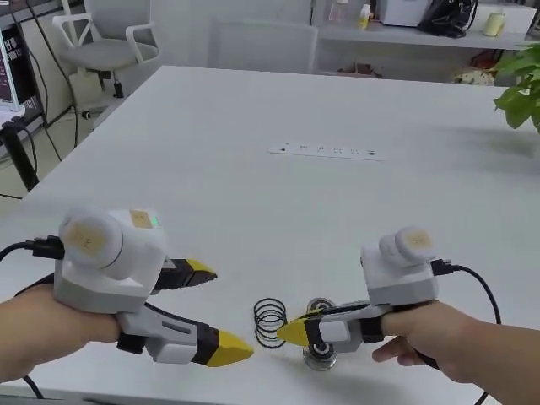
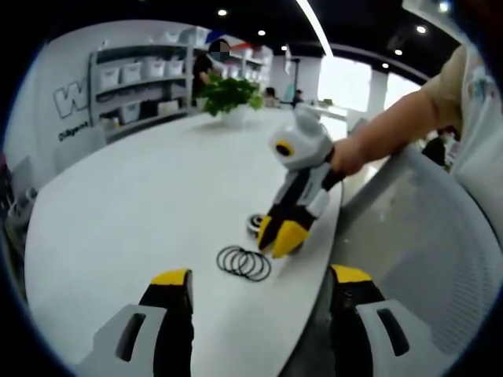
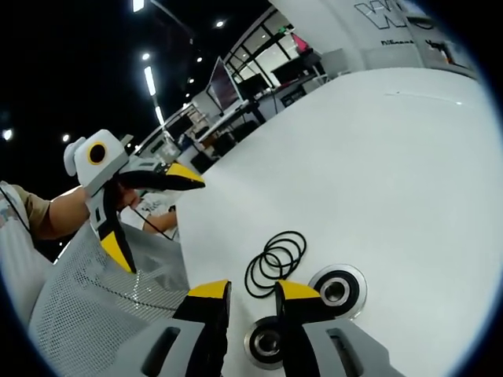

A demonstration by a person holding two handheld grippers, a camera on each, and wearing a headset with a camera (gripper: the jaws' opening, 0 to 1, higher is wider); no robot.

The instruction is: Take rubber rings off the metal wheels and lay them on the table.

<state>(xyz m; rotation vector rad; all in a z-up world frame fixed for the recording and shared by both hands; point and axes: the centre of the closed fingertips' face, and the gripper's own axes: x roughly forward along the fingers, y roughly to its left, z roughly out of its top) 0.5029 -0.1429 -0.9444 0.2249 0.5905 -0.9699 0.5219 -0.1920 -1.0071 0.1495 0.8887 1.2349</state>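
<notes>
Several black rubber rings [image 1: 270, 321] [image 2: 244, 262] [image 3: 275, 261] lie loosely overlapped on the white table near its front edge. Two metal wheels lie flat just right of them, one [image 1: 321, 305] [image 3: 336, 289] beside the rings and one [image 1: 319, 359] [image 3: 263, 342] under my right gripper's fingers. My right gripper [image 1: 287, 331] [image 3: 251, 292] [image 2: 277, 234] points at the rings, its jaws a narrow gap apart with nothing seen between the tips. My left gripper [image 1: 215, 310] [image 2: 261, 275] [image 3: 157, 220] hovers wide open and empty to the left of the rings.
A white power strip [image 1: 325, 152] lies mid-table. A potted plant [image 1: 523, 89] stands at the far right and an office chair [image 1: 110, 42] at the far left. A grey mesh chair back [image 2: 409, 236] is close behind the table's near edge.
</notes>
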